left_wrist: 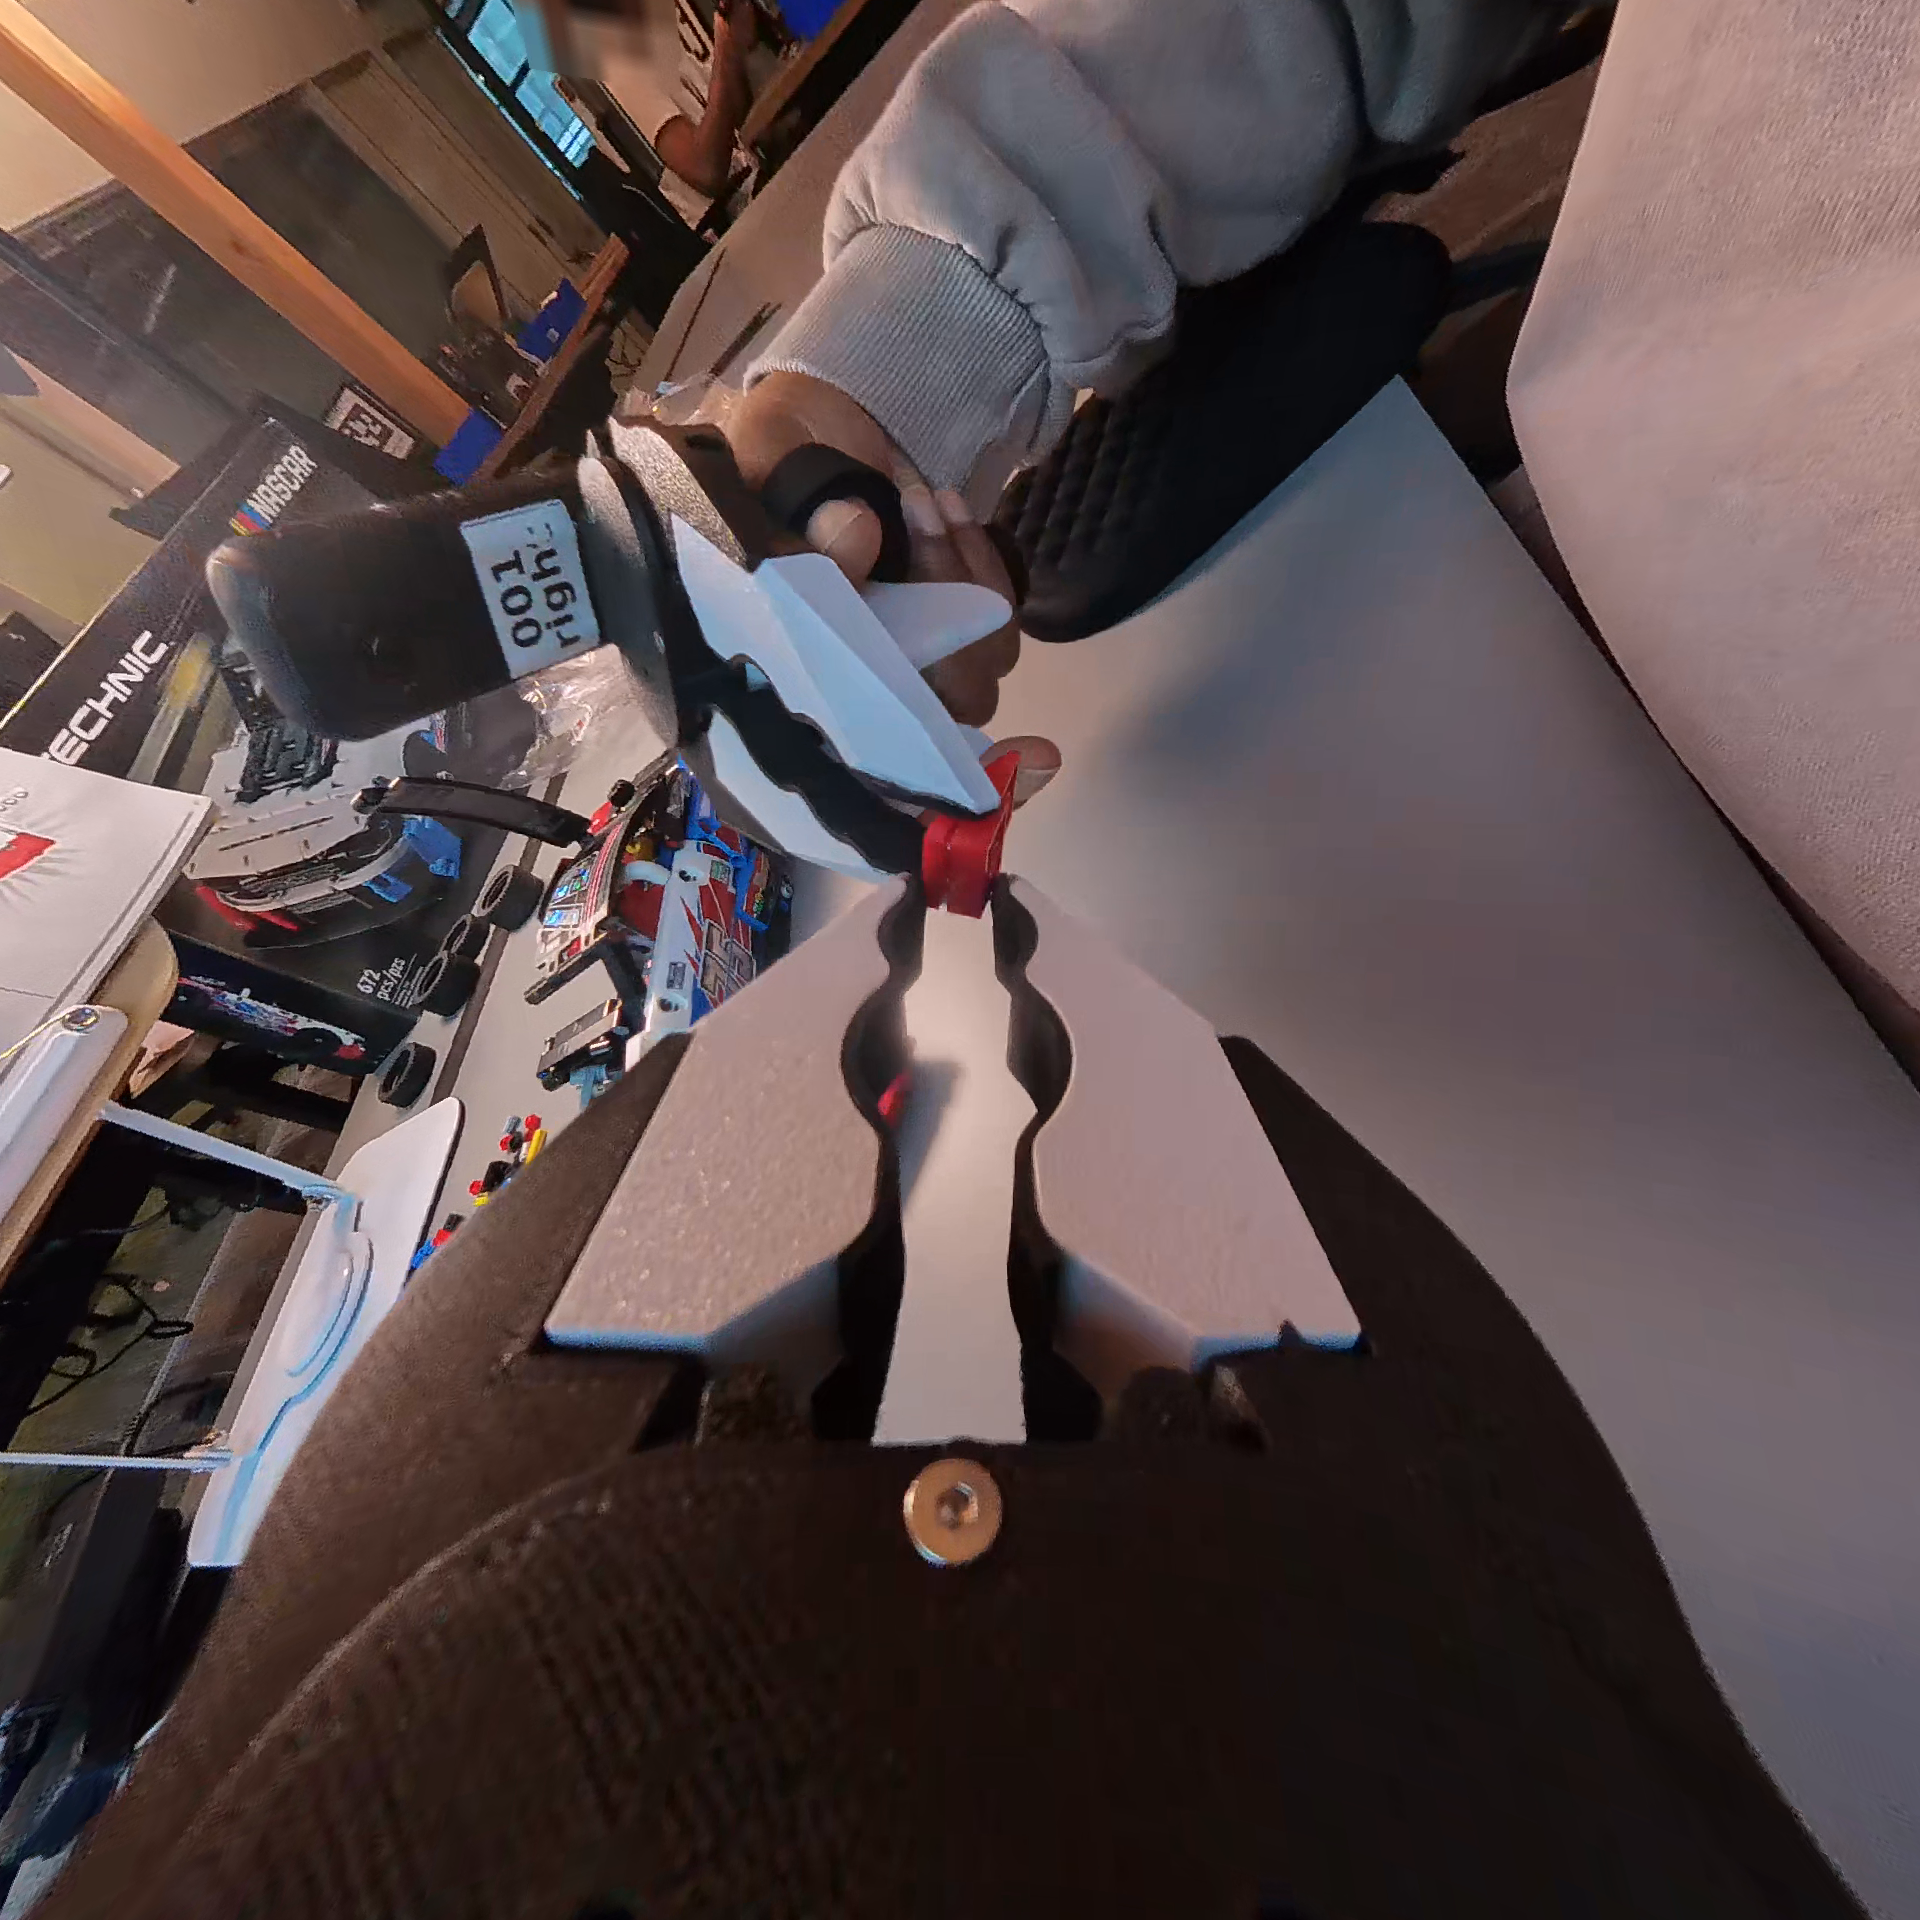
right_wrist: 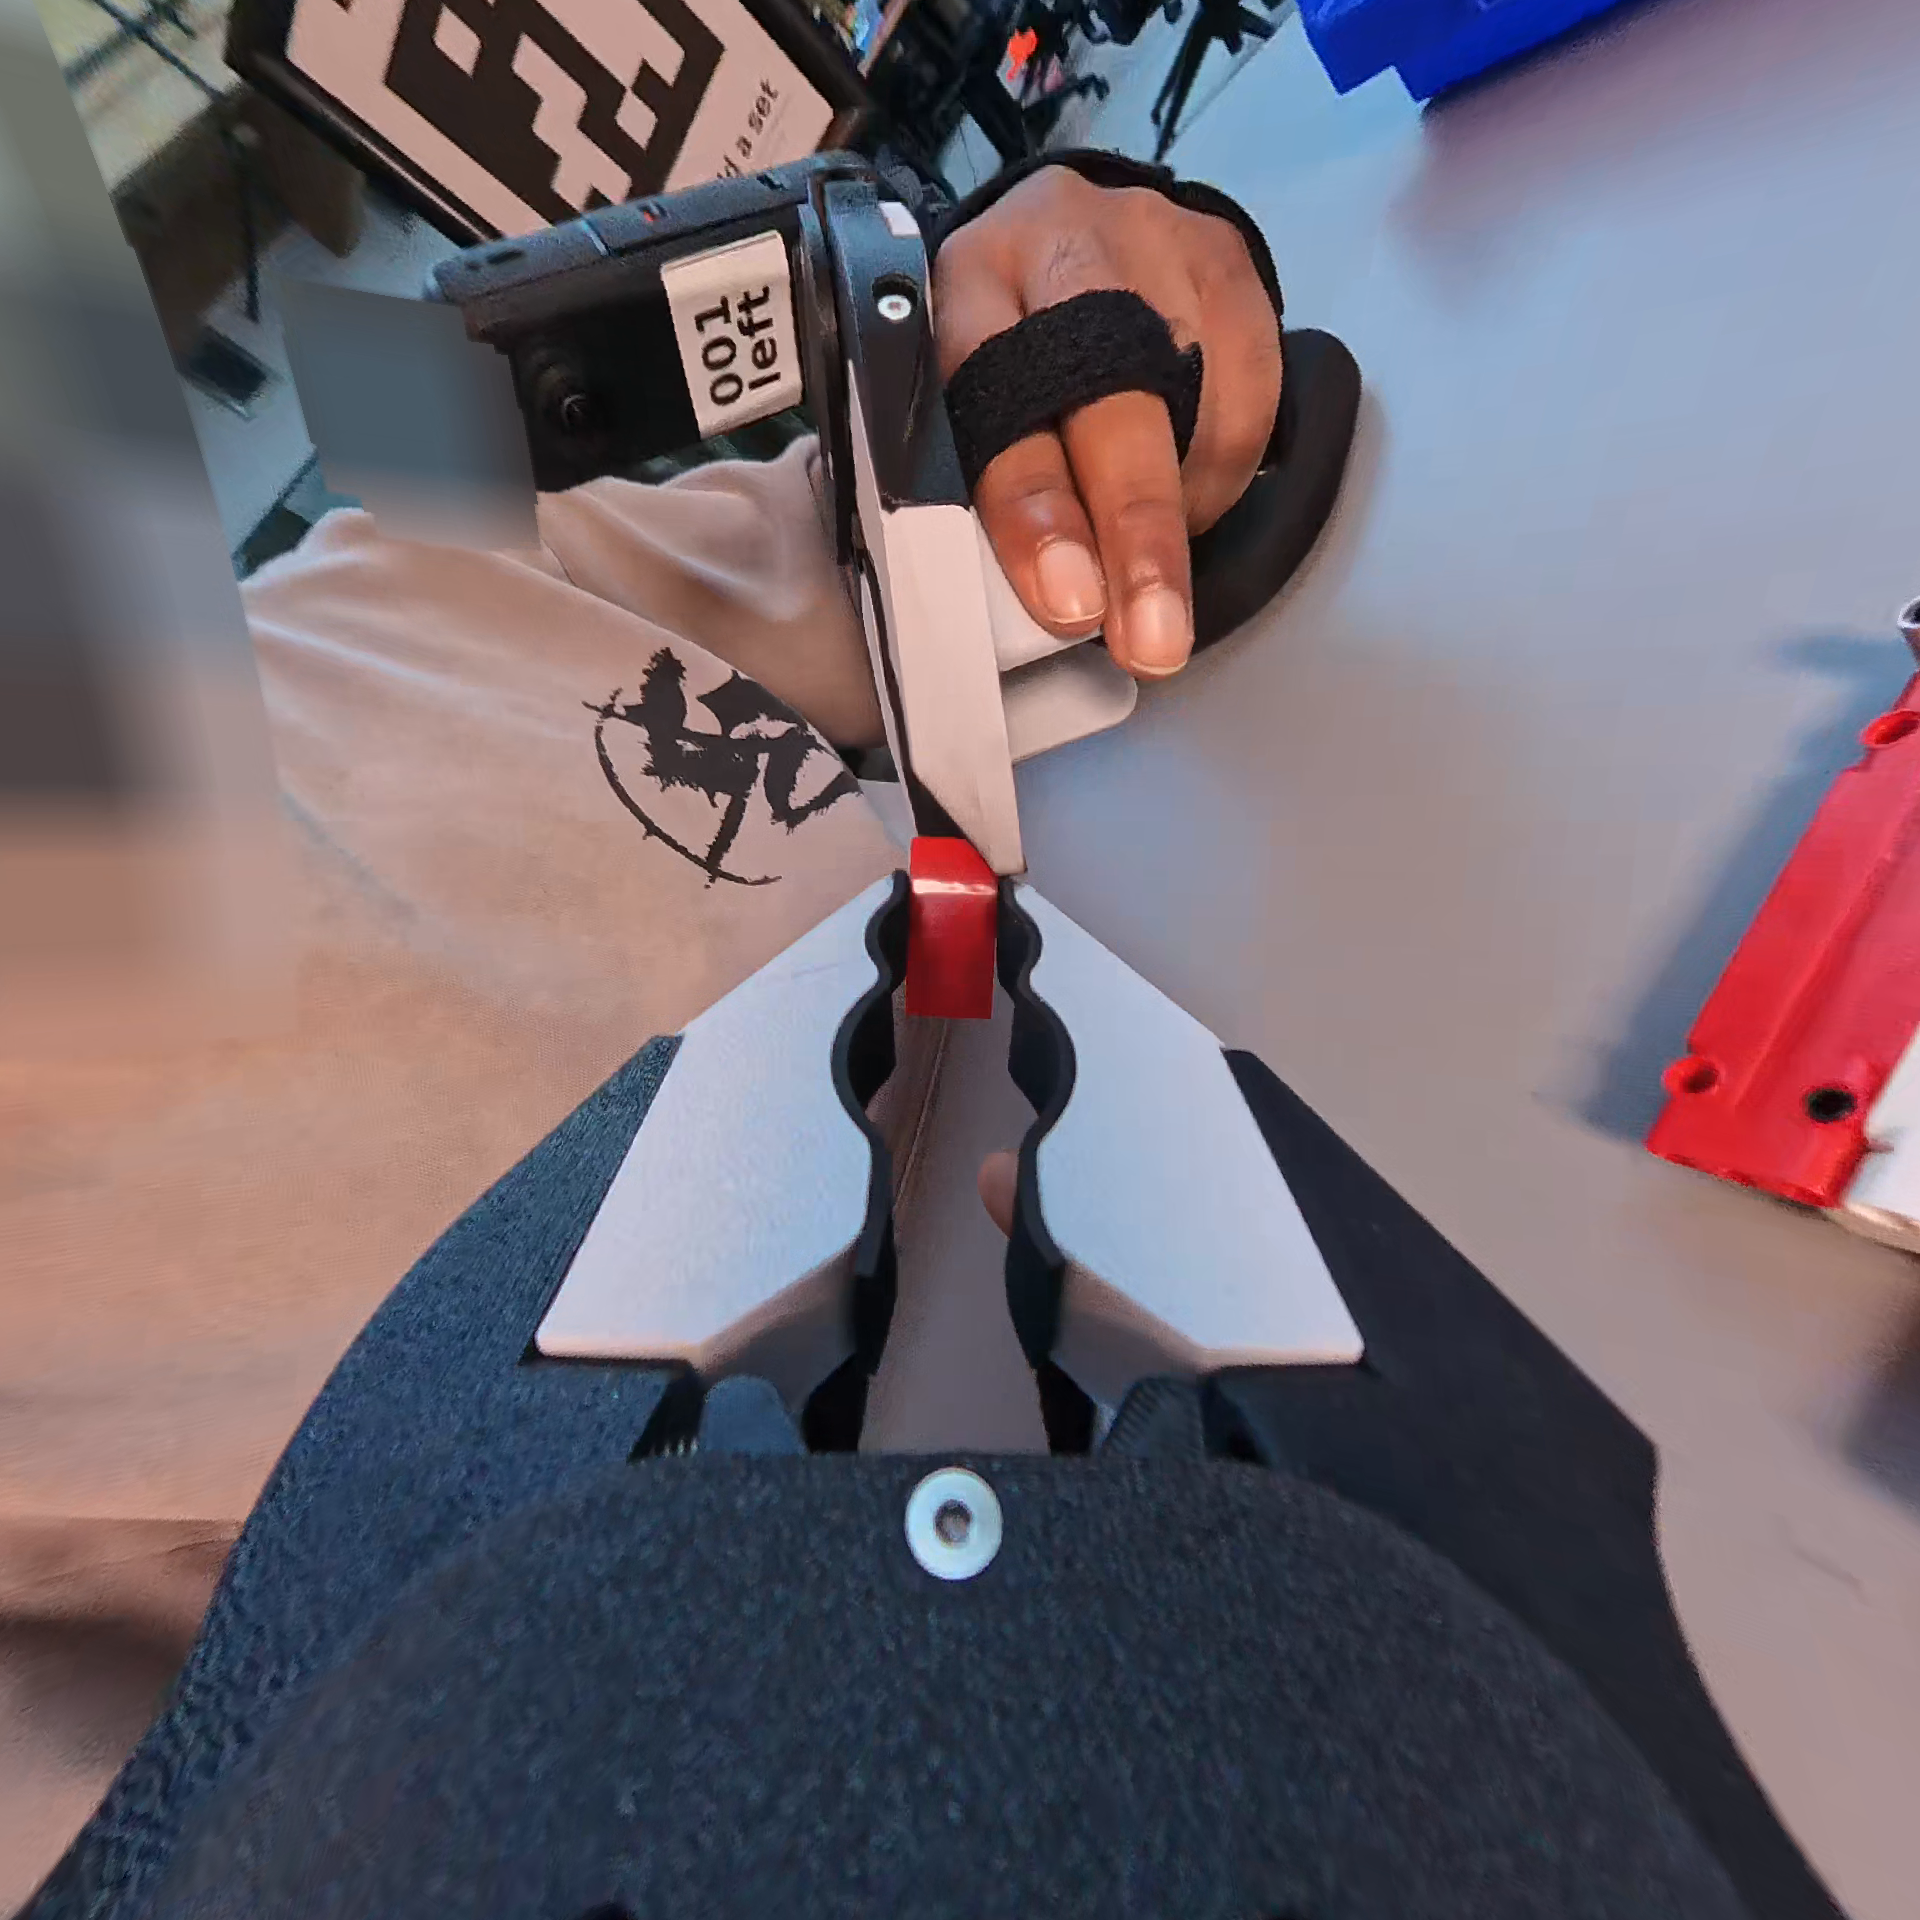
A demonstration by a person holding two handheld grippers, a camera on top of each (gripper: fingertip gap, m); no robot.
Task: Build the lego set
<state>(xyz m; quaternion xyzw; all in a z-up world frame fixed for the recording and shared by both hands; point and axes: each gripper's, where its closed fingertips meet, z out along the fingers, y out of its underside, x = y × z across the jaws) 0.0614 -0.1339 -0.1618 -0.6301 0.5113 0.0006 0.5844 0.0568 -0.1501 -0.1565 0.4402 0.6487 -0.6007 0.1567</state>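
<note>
**Red piece pinched between both tool tips**

At frame centre in both wrist views, I see the red piece [right_wrist: 948,940] clamped by the right gripper [right_wrist: 948,894], its long axis running along the fingers. The left gripper [left_wrist: 951,883] meets it head-on from the opposite side, tips touching its far end; I judge it grasping too. The partly built car [left_wrist: 665,925] lies mid-left, well apart

A small red lego piece [left_wrist: 961,850] [right_wrist: 949,928], glossy and blocky, is pinched at the fingertips of both tools above the grey tabletop [right_wrist: 1455,727]. The partly built car [left_wrist: 665,914] (red, white and blue) lies further off, loose small pieces [left_wrist: 509,1153] near it.
</note>
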